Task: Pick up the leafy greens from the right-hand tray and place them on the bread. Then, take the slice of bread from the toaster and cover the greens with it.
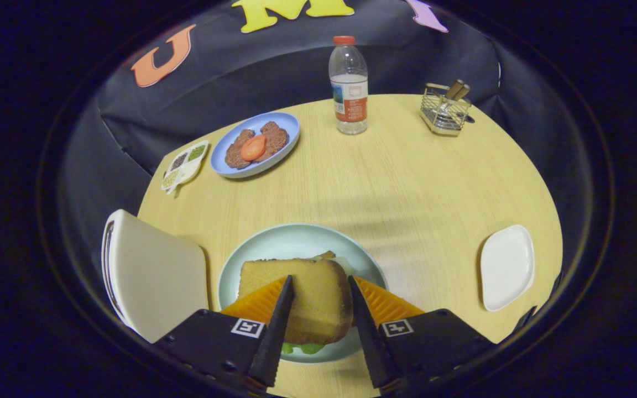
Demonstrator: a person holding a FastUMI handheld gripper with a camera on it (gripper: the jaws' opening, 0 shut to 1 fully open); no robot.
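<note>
Bread slice (pixel 310 298) lies flat on pale green plate (pixel 274 246), long axis running away from the hand-held gripper (pixel 321 290), w/ leafy greens (pixel 302 348) peeking out under its near edge. Gripper fingers sit either side of the slice, close to its edges; can't tell if they press it. Toaster (pixel 152 273) just left of plate, white tray (pixel 506 265) to the right on the counter (pixel 407 182). Water bottle (pixel 348 83) far back, label unreadable.

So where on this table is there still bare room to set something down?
The widest bare patch is mid-table, bordered by the water bottle, the wire rack, the white tray and the pale green plate. It is crowded near the fingers, which straddle the top bread slice, with the toaster close beside the plate.
</note>
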